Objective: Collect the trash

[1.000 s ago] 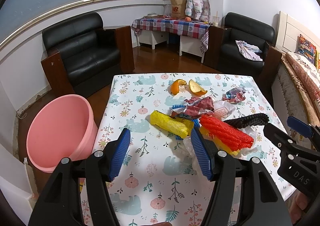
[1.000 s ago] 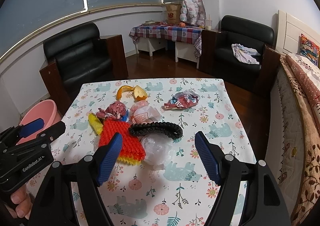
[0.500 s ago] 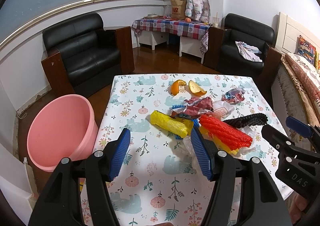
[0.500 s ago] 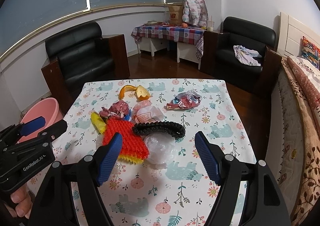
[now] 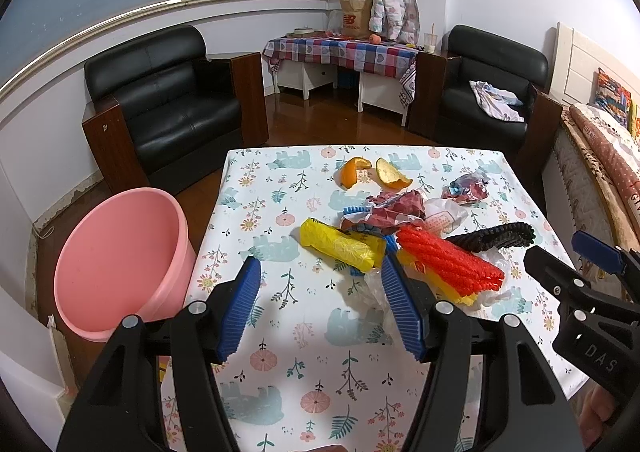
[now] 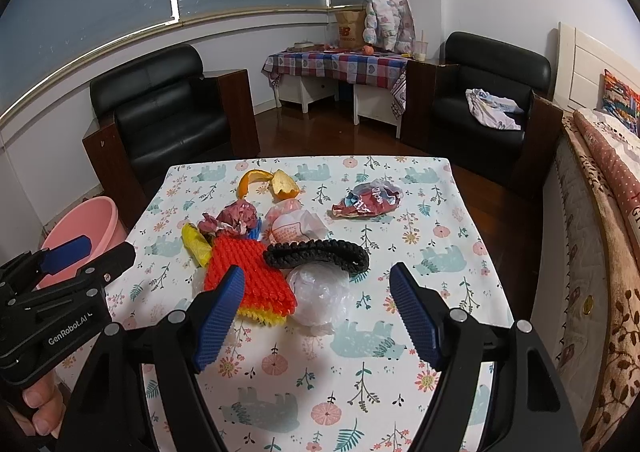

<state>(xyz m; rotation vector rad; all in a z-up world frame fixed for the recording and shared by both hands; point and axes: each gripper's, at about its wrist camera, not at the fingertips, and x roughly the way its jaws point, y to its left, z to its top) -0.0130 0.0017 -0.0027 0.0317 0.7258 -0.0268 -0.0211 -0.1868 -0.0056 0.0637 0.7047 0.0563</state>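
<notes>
The left gripper (image 5: 320,302) is held level with its 2 blue-padded fingers (image 5: 240,308) spread wide apart, nothing between them. The right gripper (image 6: 316,314) is likewise splayed, its 2 ribbed blue pads (image 6: 414,316) well apart with nothing clamped. Each gripper shows at the edge of the other's view: the right one beside the left's right finger, the left one beside the right's left finger, with the person's fingertips (image 6: 38,408) wrapped under its body.

Both wrist cams sit near the bench (image 5: 280,172) front edge, facing across it (toward the armchairs). Left cam offset left, right cam right; both share the benchtop.
</notes>
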